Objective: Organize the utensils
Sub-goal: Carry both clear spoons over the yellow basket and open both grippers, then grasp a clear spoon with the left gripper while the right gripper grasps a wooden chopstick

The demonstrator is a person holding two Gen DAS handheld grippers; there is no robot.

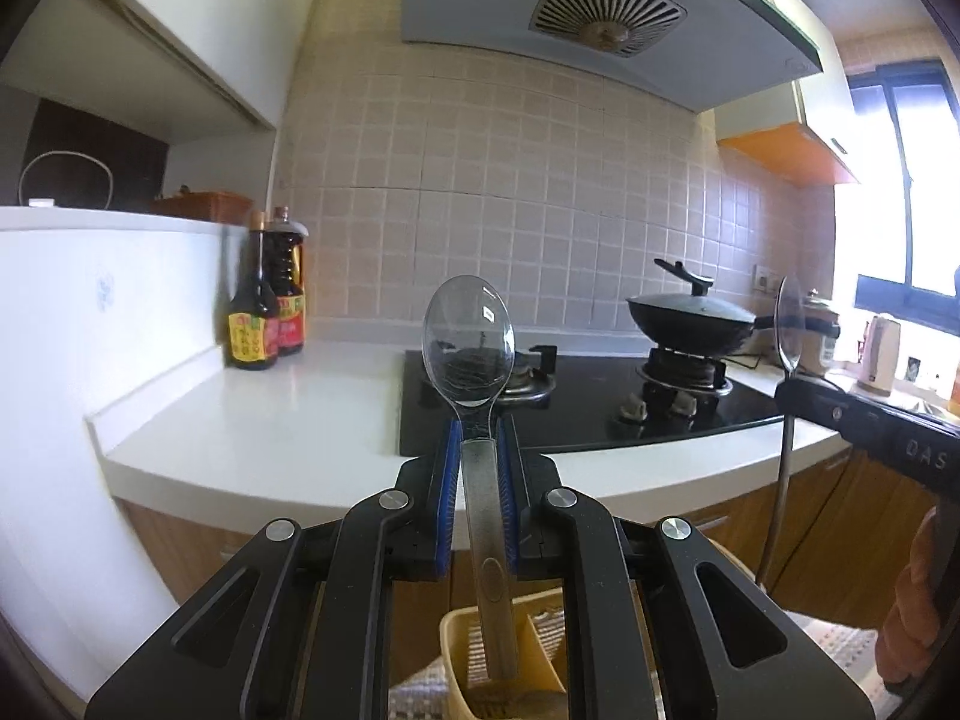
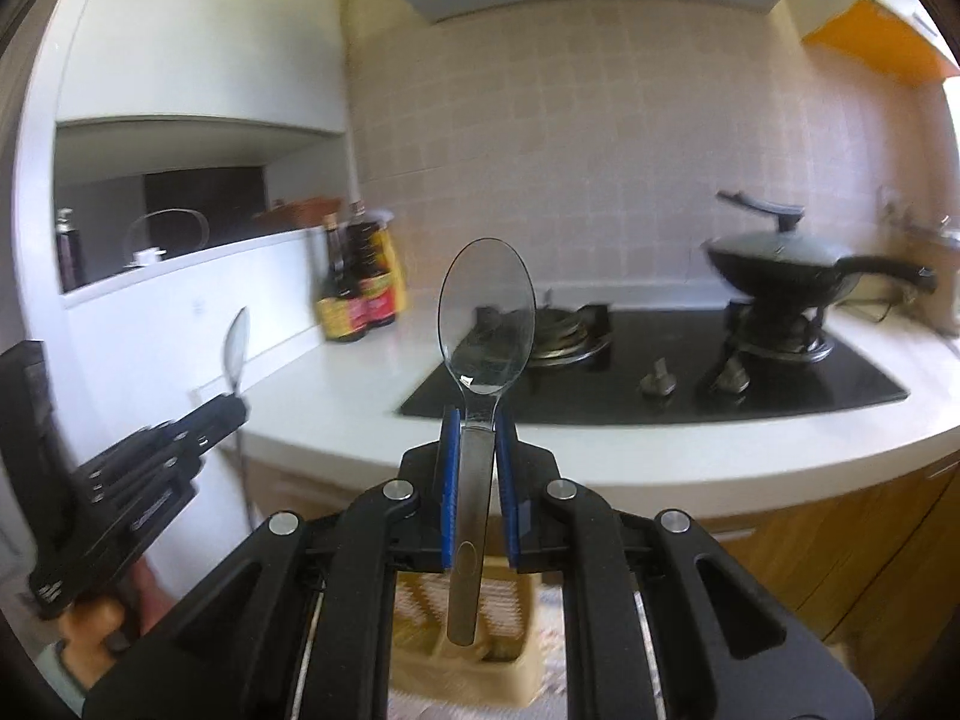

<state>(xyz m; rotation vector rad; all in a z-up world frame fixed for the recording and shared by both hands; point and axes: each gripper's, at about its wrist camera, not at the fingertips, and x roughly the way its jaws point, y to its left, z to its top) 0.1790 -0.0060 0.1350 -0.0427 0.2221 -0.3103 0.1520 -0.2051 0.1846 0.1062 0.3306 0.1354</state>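
My left gripper is shut on the neck of a metal spoon, bowl up, handle hanging down into a yellow slotted utensil basket below. My right gripper is shut on a second metal spoon, bowl up, its handle end above the same basket. The right gripper with its spoon shows at the right edge of the left wrist view. The left gripper with its spoon shows at the left of the right wrist view.
A white counter holds a black gas hob with a lidded black wok on the right burner. Two dark sauce bottles stand at the counter's back left. A white half wall is on the left, a range hood overhead.
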